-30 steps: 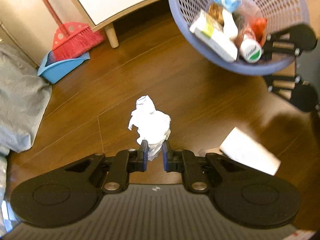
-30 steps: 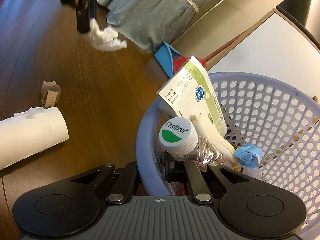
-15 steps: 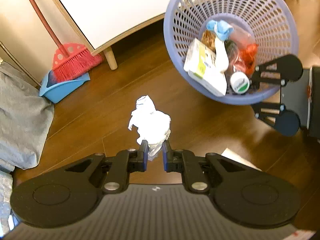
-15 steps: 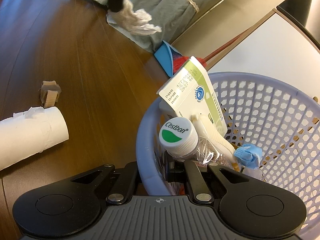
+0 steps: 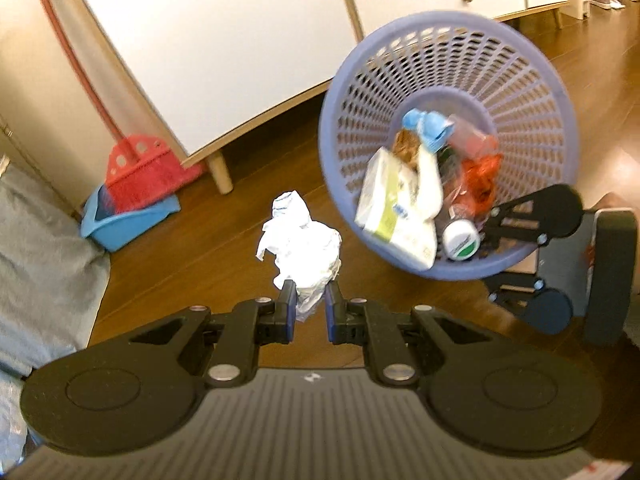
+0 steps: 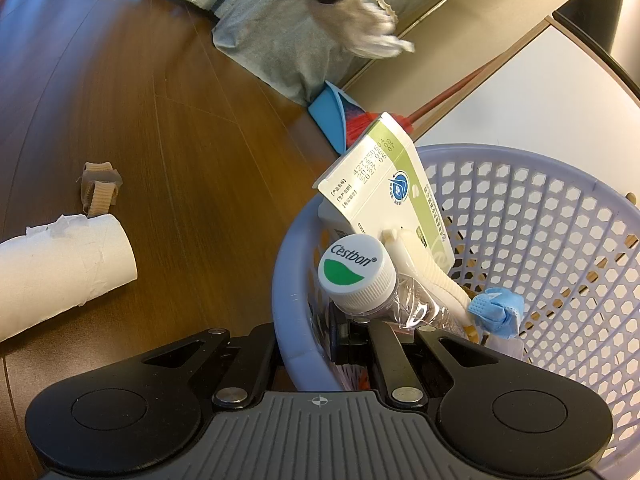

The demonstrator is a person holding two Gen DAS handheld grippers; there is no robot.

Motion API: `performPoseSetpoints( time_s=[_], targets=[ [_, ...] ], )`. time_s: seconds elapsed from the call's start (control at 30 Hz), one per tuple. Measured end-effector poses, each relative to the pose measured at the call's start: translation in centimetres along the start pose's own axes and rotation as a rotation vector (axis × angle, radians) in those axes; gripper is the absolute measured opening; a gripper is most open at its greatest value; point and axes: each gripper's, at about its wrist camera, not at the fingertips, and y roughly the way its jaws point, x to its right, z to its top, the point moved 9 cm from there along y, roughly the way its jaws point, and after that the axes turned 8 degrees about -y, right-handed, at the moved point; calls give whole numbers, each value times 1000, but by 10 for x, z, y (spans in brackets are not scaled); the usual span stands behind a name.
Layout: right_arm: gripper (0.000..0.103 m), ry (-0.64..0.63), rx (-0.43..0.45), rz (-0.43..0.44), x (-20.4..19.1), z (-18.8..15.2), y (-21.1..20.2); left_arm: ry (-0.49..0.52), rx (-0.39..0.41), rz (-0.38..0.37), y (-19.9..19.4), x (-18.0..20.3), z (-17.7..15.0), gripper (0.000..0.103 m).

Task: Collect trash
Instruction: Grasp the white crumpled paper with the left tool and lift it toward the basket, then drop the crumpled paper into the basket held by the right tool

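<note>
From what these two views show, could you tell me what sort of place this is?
Most likely a room in a home, perhaps a bedroom. There is a wooden floor, a white cabinet on short wooden legs, grey bedding hanging to the floor, and a red broom resting in a blue dustpan.

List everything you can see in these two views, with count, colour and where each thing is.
basket: one, lilac, tilted, rim clamped by the right tool
carton: one, white and green, in the basket
bottle: one, clear with white cap, in the basket
mask: one, blue, in the basket
red wrapper: one, in the basket
crumpled tissue: one, white, held above the floor
cardboard tube: one, white, lying on the floor
small scrap: one, beige, floor beside the tube
broom: one, red, in the dustpan
dustpan: one, blue, by the wall
cabinet: one, white
bedding: grey
left tool: black, shut on the tissue
right tool: black, shut on the basket rim
</note>
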Motion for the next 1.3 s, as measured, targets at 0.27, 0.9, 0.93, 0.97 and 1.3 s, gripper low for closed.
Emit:
performPoseSetpoints(
  time_s=[0.27, 0.9, 0.93, 0.97, 1.3],
  targets=[
    [4, 5, 1, 0, 0, 1, -1, 27, 29, -45, -2, 19, 16, 11],
    [4, 7, 2, 0, -1, 2, -1, 113, 94, -171, 2, 75, 51, 11],
    [4, 7, 2, 0, 0, 2, -1, 119, 101, -176, 3, 79, 54, 11],
    [4, 7, 2, 0, 0, 2, 0, 127, 110, -185, 5, 84, 58, 12],
    [4, 14, 5, 0, 0, 4, 0, 106, 147, -176, 23, 84, 71, 31]
  ],
)
